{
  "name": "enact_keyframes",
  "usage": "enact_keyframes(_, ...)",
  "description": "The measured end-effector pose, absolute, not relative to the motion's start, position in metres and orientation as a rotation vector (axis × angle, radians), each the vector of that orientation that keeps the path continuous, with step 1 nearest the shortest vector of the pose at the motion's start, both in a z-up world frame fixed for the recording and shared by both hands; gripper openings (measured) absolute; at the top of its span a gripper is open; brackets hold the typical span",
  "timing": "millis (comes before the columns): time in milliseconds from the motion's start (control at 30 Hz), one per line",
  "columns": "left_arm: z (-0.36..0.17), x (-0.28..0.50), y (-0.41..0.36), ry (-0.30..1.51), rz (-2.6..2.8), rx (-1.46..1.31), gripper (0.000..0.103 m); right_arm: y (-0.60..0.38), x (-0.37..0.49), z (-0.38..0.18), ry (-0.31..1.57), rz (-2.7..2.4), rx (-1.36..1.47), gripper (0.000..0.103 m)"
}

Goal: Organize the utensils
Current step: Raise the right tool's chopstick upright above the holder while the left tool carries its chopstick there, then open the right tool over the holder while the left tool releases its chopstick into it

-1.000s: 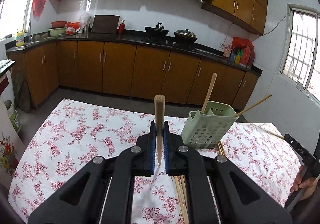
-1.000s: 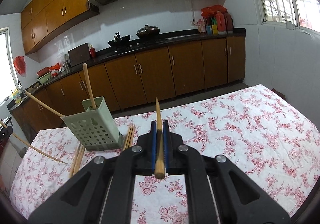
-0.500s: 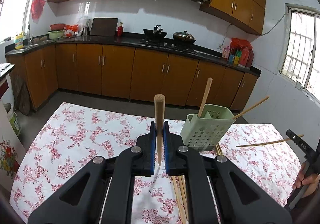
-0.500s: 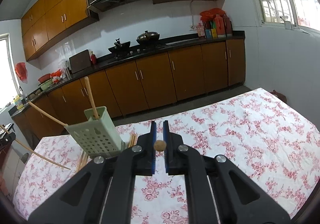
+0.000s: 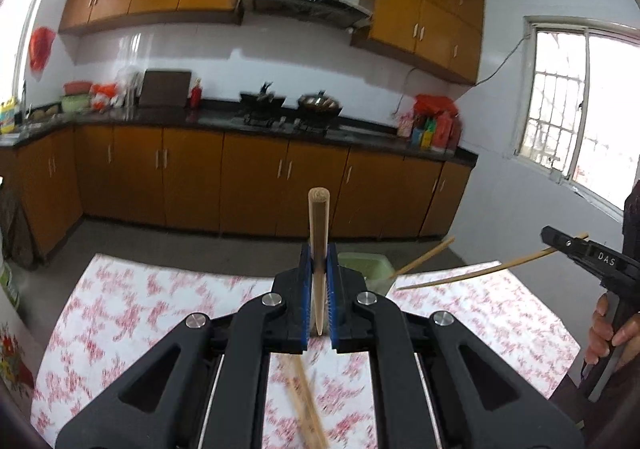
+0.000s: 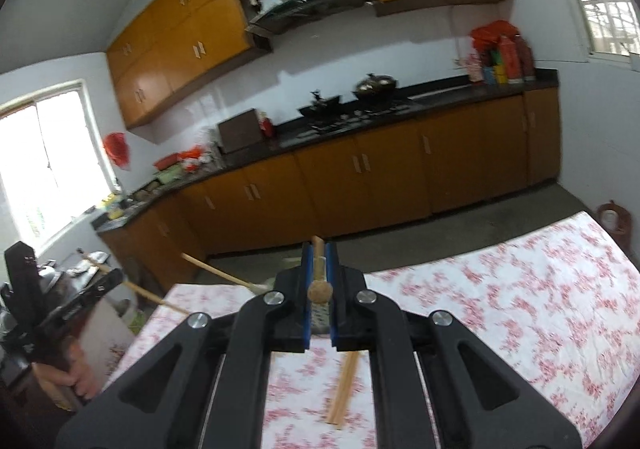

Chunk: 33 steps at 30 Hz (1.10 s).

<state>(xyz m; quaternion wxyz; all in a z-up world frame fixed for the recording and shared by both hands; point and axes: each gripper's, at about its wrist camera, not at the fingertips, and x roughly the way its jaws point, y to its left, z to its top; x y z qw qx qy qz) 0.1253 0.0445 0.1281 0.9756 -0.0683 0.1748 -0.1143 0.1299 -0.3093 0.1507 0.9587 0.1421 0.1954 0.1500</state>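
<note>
My left gripper [image 5: 319, 253] is shut on a wooden chopstick [image 5: 318, 221] that stands upright, thick end on top. My right gripper [image 6: 319, 251] is shut on another chopstick [image 6: 320, 291], seen almost end-on with its butt toward the camera. Each gripper also shows in the other's view, lifted over the table: the right gripper [image 5: 556, 240] with its chopstick [image 5: 480, 273], and the left gripper [image 6: 114, 277]. The green utensil holder [image 5: 366, 269] is mostly hidden behind the left fingers; a chopstick [image 5: 424, 257] sticks out of it. Loose chopsticks [image 6: 346, 385] lie on the floral tablecloth [image 6: 500, 309].
More loose chopsticks [image 5: 306, 405] lie below the left gripper. A hand [image 5: 608, 333] grips the right tool at the table's right edge. Brown cabinets and a dark counter [image 5: 224, 117] with woks run along the far wall, past a strip of floor.
Both grippers have risen with their chopsticks. The holder has sunk behind the fingers in both views. The right chopstick, upright at first, now points along the camera's line.
</note>
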Motion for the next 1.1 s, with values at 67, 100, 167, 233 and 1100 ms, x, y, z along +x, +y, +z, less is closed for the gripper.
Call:
enact_keyframes(67,0.140,0.128,0.037,0.323,-0.237,-0.136,0.007,-0.305,0.132,0.159,0.379,0.301,0.275,0.008)
enact_keyframes(100,0.147,0.131,0.033,0.306,-0.239,-0.137,0.007,-0.301,0.136,0.164,0.367,0.300,0.262,0.008)
enact_keyframes(167,0.157,0.138,0.026,0.272,-0.237,-0.132,0.007,-0.294,0.147,0.170,0.360,0.303,0.251,0.008)
enact_keyframes(233,0.162,0.148,0.019,0.248,-0.221,-0.124,0.007,-0.286,0.161,0.172,0.367,0.300,0.237,0.008)
enact_keyframes(1100,0.112,0.221,0.004,0.384,-0.148,-0.130,0.008,-0.253,0.258,0.129,0.569,0.259,0.192,0.029)
